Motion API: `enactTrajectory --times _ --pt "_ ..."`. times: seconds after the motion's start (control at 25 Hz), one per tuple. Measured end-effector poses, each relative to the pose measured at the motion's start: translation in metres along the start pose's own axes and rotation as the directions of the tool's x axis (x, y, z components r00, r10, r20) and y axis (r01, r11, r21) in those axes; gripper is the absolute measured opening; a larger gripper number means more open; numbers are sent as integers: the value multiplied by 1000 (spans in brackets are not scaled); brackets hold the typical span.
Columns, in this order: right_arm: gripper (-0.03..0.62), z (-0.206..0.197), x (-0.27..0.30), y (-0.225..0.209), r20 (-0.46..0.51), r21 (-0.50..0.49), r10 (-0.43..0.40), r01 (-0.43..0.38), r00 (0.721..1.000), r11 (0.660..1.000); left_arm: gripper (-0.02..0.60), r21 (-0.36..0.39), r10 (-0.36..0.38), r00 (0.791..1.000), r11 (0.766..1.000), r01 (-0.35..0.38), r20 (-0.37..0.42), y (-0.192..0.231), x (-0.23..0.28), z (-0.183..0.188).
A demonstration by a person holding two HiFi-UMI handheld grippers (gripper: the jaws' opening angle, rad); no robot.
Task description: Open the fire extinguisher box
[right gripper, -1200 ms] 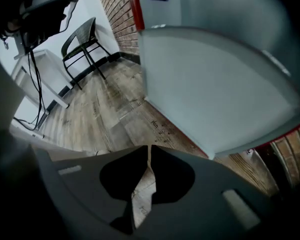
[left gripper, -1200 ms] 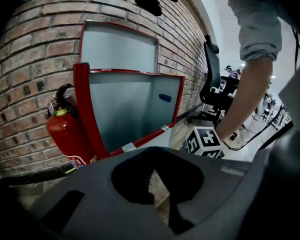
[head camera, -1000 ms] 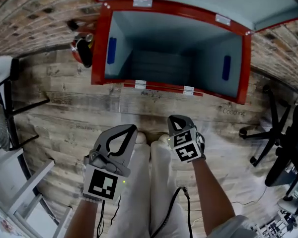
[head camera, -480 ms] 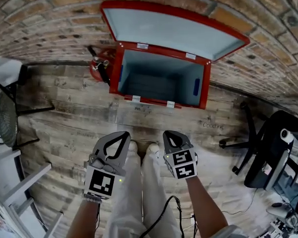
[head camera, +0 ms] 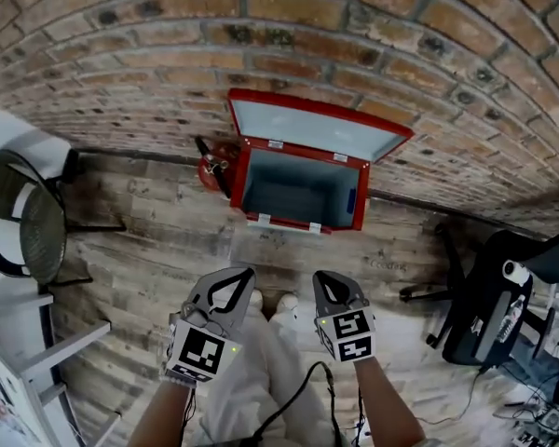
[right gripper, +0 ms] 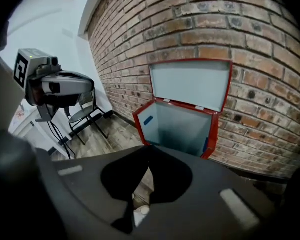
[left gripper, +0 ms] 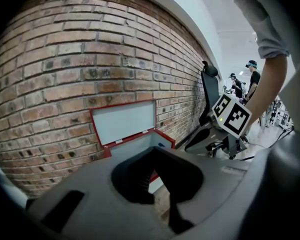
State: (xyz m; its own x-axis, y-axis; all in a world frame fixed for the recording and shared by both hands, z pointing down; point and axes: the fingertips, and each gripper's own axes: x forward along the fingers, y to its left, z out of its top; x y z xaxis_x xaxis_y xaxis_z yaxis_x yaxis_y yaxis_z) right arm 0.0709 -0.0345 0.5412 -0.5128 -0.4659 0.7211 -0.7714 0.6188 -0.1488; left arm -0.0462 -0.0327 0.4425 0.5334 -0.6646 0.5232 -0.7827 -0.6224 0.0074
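Observation:
The red fire extinguisher box (head camera: 301,192) stands on the wood floor against the brick wall. Its lid (head camera: 312,130) is swung up and leans back on the bricks. The pale grey inside shows nothing in it. A red extinguisher (head camera: 214,168) stands by the box's left side. My left gripper (head camera: 243,273) and right gripper (head camera: 332,277) hover side by side above the person's legs, well short of the box, both shut and empty. In the left gripper view the box (left gripper: 140,140) shows past the jaws; in the right gripper view the open box (right gripper: 182,126) lies straight ahead.
A folding metal chair (head camera: 23,217) stands at the left, with a white frame (head camera: 47,357) below it. A black office chair (head camera: 489,291) stands at the right, with cables on the floor near it. The brick wall (head camera: 261,35) closes off the far side.
Both grippers have risen and the view has pulled back, so the box looks smaller and farther off. Its lid stays up. Both jaws stay shut.

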Motion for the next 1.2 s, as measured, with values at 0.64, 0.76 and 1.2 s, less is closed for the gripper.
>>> enactTrajectory --times 0.64,0.76,1.2 --pt "9 126 -118 29 195 -100 -11 31 981 994 -2 83 -34 994 996 25 106 -4 -71 126" --pt "9 148 -141 30 253 -99 -37 64 967 993 -2 112 -22 992 994 8 123 0 -87 144" --pt "9 222 -210 33 421 -133 -94 163 902 978 -2 117 22 981 992 -45 192 14 -130 206"
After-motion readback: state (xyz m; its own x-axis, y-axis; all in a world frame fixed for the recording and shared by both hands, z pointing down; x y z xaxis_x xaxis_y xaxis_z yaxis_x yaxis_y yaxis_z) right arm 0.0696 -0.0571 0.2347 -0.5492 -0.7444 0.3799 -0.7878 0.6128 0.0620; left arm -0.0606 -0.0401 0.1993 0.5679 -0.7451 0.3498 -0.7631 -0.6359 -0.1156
